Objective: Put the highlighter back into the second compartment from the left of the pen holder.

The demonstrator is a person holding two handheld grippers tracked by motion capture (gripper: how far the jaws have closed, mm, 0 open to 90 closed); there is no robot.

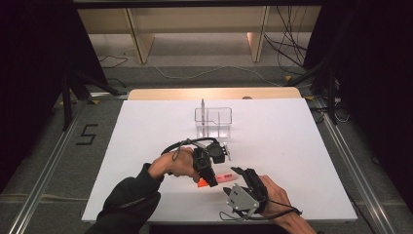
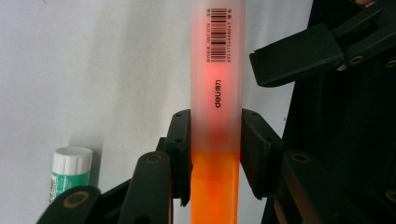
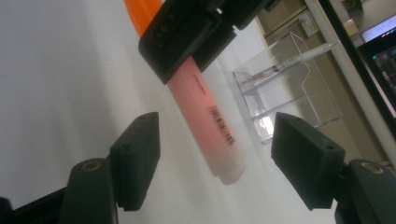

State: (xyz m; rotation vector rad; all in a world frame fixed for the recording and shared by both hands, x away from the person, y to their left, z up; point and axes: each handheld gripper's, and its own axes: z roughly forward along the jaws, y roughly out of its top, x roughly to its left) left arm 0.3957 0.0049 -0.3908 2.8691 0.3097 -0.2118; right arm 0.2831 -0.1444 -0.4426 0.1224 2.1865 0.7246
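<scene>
Clamped in the left claw [image 2: 215, 156] is a highlighter [image 2: 217, 93], gripped where its orange body meets the frosted cap and held just above the white worktop [image 1: 146, 146]. Either side of that cap, the right claw [image 3: 217, 163] stands apart, pads not touching. Uncapping looks to be the step in hand; next, the right claw must close on the cap and pull. Cap print reads "deli" under a barcode. Beyond the highlighter stands a clear holder [image 1: 213, 122]; beside it lies a glue stick [image 2: 70, 170].

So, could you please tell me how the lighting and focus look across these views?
High view: bright table, dark surroundings. Left gripper view: marker sharp, glowing red, with a readable barcode. Right gripper view: near jaws soft, clear holder slightly blurred.
</scene>
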